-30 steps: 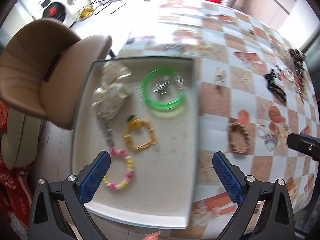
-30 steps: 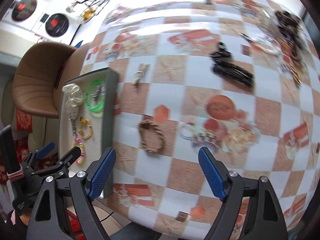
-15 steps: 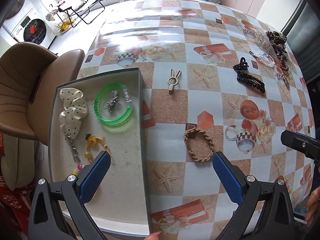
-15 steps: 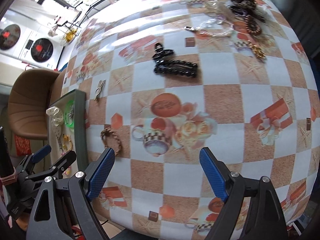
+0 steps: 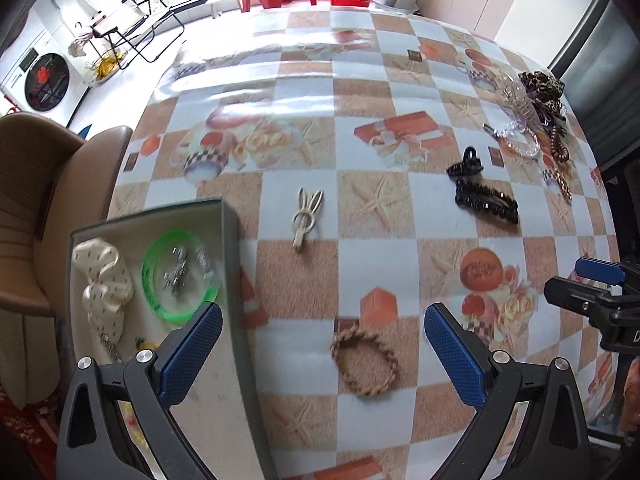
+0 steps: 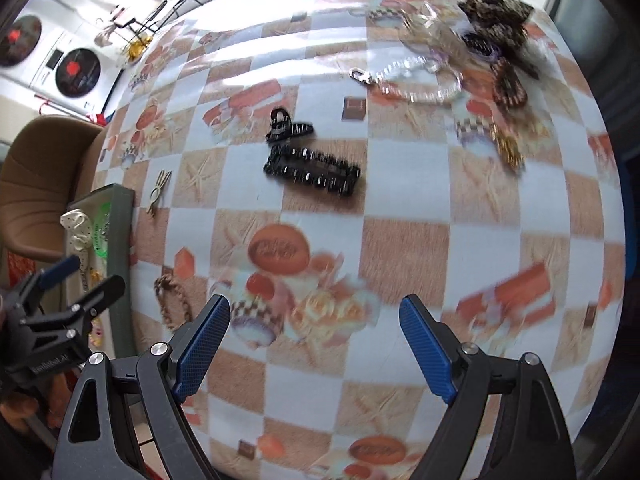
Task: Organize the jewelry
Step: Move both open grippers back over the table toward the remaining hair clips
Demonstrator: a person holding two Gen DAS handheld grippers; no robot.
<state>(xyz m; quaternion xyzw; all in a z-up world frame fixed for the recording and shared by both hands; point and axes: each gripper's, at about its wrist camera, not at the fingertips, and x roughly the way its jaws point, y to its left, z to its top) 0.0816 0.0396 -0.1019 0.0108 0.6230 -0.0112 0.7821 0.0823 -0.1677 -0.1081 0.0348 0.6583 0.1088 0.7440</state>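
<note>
A grey tray [image 5: 231, 264] at the table's left edge holds a green bangle [image 5: 180, 276], a white dotted scrunchie [image 5: 104, 280] and other small pieces. A braided tan bracelet [image 5: 366, 362] lies on the tablecloth between the fingers of my open, empty left gripper [image 5: 322, 344]. A cream bunny clip [image 5: 306, 218] and black hair clips [image 5: 484, 196] lie farther out. My right gripper [image 6: 314, 340] is open and empty over the tablecloth, with the black clips [image 6: 312, 168] ahead and the bracelet [image 6: 172, 302] to its left.
A pile of scrunchies, a clear bead bracelet [image 6: 416, 80] and chains sits at the table's far right [image 5: 540, 92]. A brown chair [image 5: 48, 208] stands left of the tray. The right gripper shows at the right edge of the left wrist view [image 5: 592, 292].
My left gripper has moved right, off the tray, so the braided bracelet now lies between its fingers. My right gripper has swung right and forward toward the black clips.
</note>
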